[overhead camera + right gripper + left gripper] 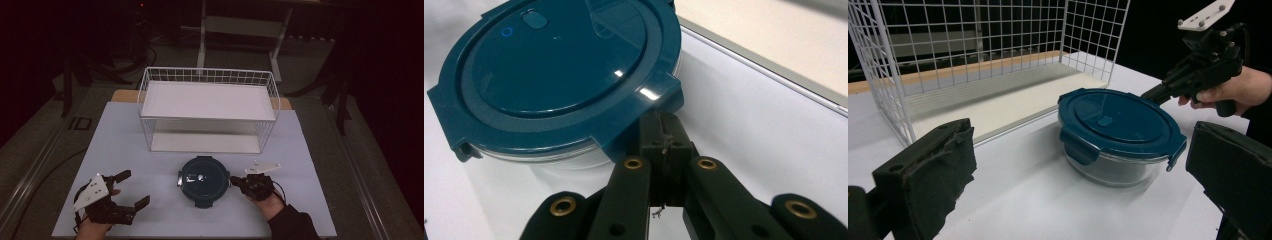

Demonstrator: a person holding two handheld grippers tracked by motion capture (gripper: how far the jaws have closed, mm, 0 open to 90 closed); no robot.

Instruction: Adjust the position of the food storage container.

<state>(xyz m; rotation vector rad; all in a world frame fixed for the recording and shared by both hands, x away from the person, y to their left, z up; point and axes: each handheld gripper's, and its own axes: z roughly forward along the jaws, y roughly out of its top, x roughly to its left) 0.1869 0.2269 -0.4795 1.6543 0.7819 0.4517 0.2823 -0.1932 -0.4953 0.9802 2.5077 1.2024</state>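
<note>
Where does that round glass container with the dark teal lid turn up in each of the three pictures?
High view: the round glass container with the dark teal lid sits low centre, in front of the white wire basket.
Left gripper view: container right of centre, basket behind it.
Right gripper view: container upper left.
Shared landmark: the basket's white base board, at that view's top right.

Left tool (131, 189) rests with jaws spread wide; right tool (235, 180) seems fully closed.

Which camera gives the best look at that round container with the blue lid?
The left gripper view: the container shows whole, lid, clips and clear glass body. The high view shows it small, from above. The right gripper view shows its lid close up, cropped.
</note>
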